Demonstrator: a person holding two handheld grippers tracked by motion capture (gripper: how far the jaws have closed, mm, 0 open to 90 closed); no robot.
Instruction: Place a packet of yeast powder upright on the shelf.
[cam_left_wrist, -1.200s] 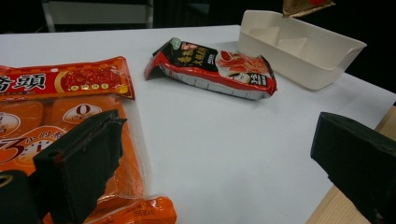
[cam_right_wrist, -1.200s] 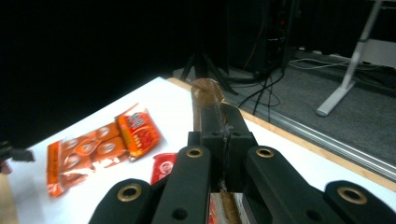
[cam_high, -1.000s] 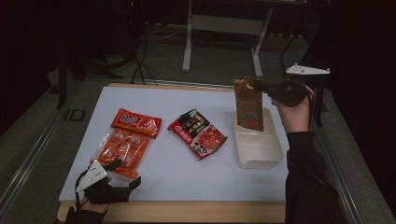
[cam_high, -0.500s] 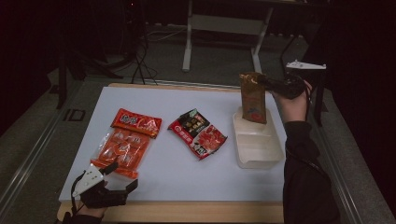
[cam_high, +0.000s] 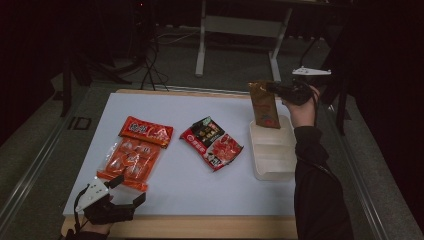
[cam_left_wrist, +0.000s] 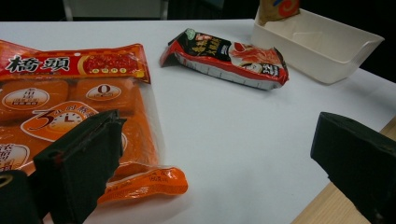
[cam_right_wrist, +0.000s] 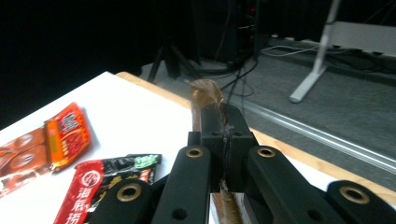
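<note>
A brown snack packet (cam_high: 264, 105) hangs upright from my right gripper (cam_high: 278, 89), which is shut on its top edge (cam_right_wrist: 205, 91). The packet's lower end sits at the far end of the white tray (cam_high: 280, 167); whether it touches the tray floor I cannot tell. My left gripper (cam_high: 125, 192) stands open at the table's near left corner, jaws wide apart with nothing between them (cam_left_wrist: 219, 154). Just beyond it lies an orange packet (cam_left_wrist: 70, 102) (cam_high: 132, 155).
A red and black packet (cam_high: 212, 142) (cam_left_wrist: 229, 51) lies flat in the middle of the white table (cam_high: 175, 190), between the orange packet and the tray (cam_left_wrist: 322, 46). A wooden edge runs along the table's near side. Cables and metal stand legs sit beyond the far edge.
My right gripper has carried the brown packet farther back and lower, to the tray's far end. The left gripper has stayed nearly still.
</note>
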